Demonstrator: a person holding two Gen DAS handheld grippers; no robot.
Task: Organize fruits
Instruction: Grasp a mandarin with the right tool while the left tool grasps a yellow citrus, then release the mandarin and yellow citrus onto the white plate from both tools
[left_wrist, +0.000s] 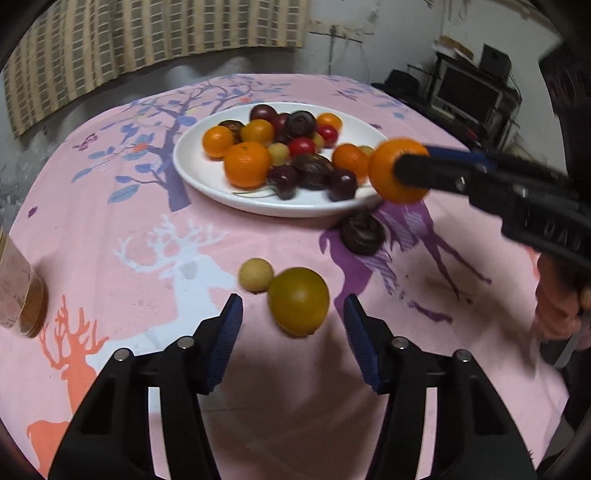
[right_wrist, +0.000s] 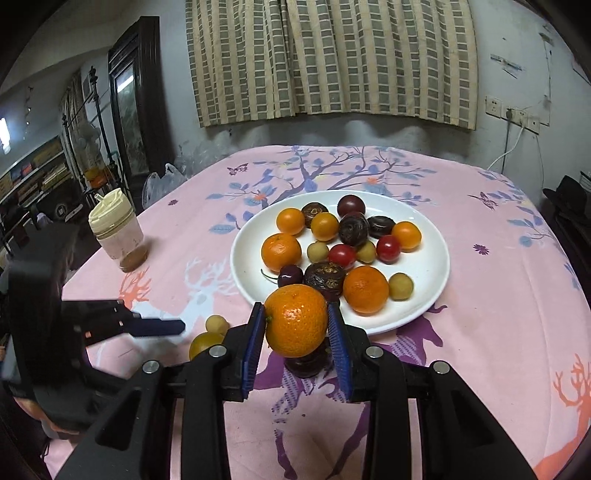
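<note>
A mandarin (right_wrist: 296, 320) is clamped between the blue pads of the right gripper (right_wrist: 296, 332) and is held above the near rim of the white plate (right_wrist: 436, 273), where other fruits are heaped. Beneath it, a dark wrinkled fruit (left_wrist: 362, 232) lies on the pink cloth (left_wrist: 110, 229). The left gripper (left_wrist: 293, 325) is spread wide, nothing held; a yellow-green fruit (left_wrist: 298, 301) rests just ahead between its fingertips, seemingly touching a small pale fruit (left_wrist: 255, 275).
</note>
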